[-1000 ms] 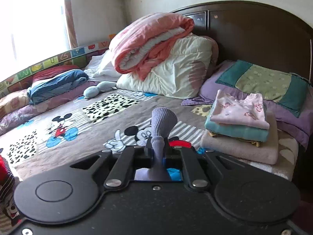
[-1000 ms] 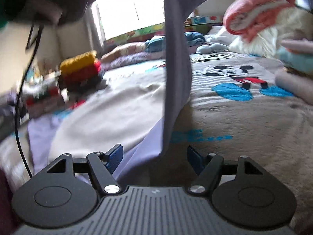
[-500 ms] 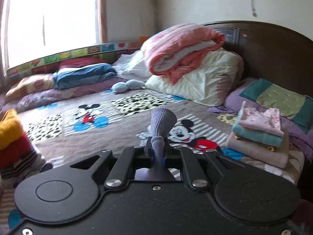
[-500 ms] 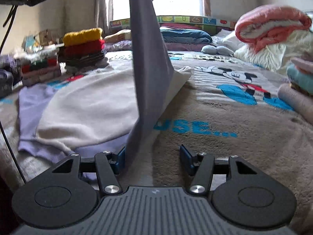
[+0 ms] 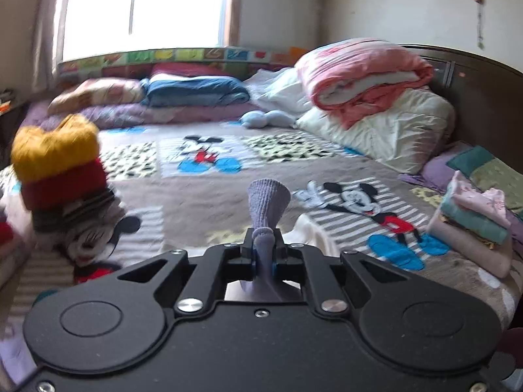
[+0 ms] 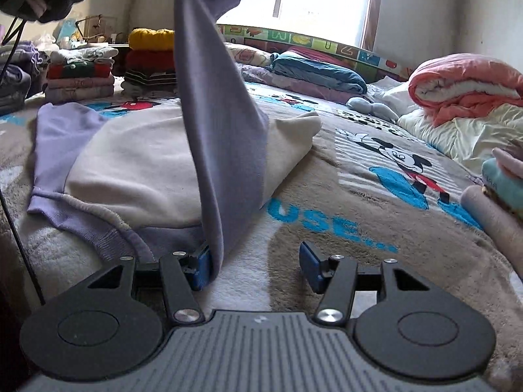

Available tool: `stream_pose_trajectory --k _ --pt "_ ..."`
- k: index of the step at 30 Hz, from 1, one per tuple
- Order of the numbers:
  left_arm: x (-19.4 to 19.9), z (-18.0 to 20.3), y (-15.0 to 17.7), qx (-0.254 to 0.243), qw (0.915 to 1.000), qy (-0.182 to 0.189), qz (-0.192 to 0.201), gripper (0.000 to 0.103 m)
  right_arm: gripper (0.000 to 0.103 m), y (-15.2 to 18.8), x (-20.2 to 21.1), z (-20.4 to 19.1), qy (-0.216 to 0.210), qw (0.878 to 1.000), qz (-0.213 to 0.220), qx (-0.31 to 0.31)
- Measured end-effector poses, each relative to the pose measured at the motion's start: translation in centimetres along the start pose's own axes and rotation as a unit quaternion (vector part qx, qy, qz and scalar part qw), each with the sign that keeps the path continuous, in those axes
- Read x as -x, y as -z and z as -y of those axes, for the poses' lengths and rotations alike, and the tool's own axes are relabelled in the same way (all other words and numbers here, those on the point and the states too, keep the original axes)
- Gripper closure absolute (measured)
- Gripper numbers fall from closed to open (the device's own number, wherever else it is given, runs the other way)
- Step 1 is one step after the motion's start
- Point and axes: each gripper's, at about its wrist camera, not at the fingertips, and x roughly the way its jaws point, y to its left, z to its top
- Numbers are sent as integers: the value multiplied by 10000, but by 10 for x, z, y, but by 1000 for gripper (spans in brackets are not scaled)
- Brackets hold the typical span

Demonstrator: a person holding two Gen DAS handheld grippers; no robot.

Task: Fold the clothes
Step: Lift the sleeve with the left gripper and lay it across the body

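A cream and lavender sweatshirt [image 6: 137, 163] lies spread on the Mickey Mouse blanket [image 6: 359, 202] in the right wrist view. Its lavender sleeve [image 6: 219, 124] is pulled up taut toward the top of that frame. My left gripper [image 5: 264, 254] is shut on the ribbed lavender cuff [image 5: 268, 199], which sticks up between its fingers. My right gripper [image 6: 255, 269] is open low over the blanket; the hanging sleeve brushes its left blue fingertip [image 6: 201, 266]. Nothing sits between its pads.
Folded stacks stand on the bed: a yellow, red and striped pile [image 5: 62, 176] at the left, a pink, teal and beige pile [image 5: 474, 222] at the right. Rolled pink duvet [image 5: 366, 75] and pillows lie against the dark headboard [image 5: 483, 98]. More folded piles [image 6: 81, 72] sit far left.
My left gripper has swung left while holding the cuff, bringing the yellow and red pile into view. The sleeve has lifted and shifted; my right gripper stays open and has moved nearer the sleeve's base.
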Motion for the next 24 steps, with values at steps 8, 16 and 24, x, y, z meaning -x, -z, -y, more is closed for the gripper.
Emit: stream_pose_trajectory --k 8,16,24 --pt "4 -44 44 506 9983 -238 -170 97 47 0 1 -5 38 9997 -14 220" --pt "4 -77 97 1025 9927 -482 -412 97 47 1 3 -9 74 9992 -24 384" --pt "-2 -106 134 1763 9811 -534 -591 94 47 1 8 -15 111 9978 -47 647"
